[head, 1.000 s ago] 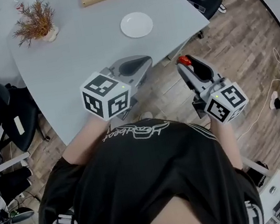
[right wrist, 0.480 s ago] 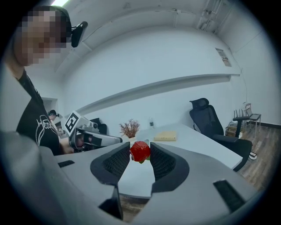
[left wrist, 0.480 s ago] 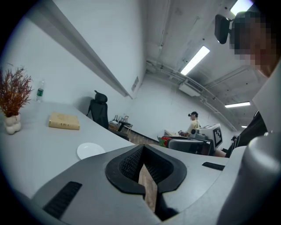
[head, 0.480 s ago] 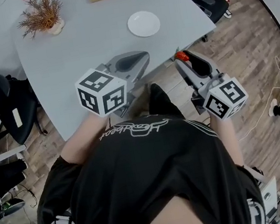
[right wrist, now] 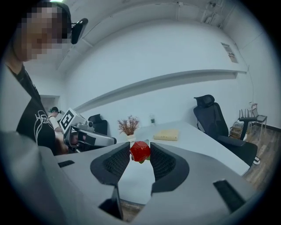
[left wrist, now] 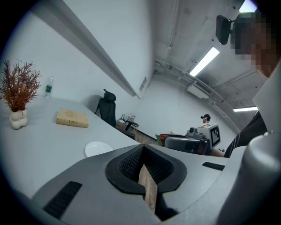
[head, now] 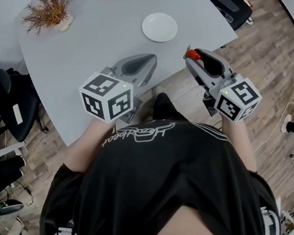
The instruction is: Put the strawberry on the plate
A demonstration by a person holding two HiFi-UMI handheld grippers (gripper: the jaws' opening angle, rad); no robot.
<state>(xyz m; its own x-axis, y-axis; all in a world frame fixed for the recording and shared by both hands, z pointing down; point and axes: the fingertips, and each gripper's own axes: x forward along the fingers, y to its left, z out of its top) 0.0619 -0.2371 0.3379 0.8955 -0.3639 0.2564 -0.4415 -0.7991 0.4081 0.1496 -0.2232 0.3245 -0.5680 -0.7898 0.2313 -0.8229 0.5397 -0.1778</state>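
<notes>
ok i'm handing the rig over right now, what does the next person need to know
Left gripper: jaws shut, nothing in them, held over the near edge of the table.
Right gripper: shut on the strawberry, held in the air just off the table's near edge.
Plate: empty, on the table ahead of the right gripper.
Done: strawberry picked up.
Left: carry it forward over the plate, lower it, open the jaws.

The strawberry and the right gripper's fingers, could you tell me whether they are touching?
Touching. The right gripper view shows the strawberry squeezed between the right gripper's fingers, both pressing its sides.
</notes>
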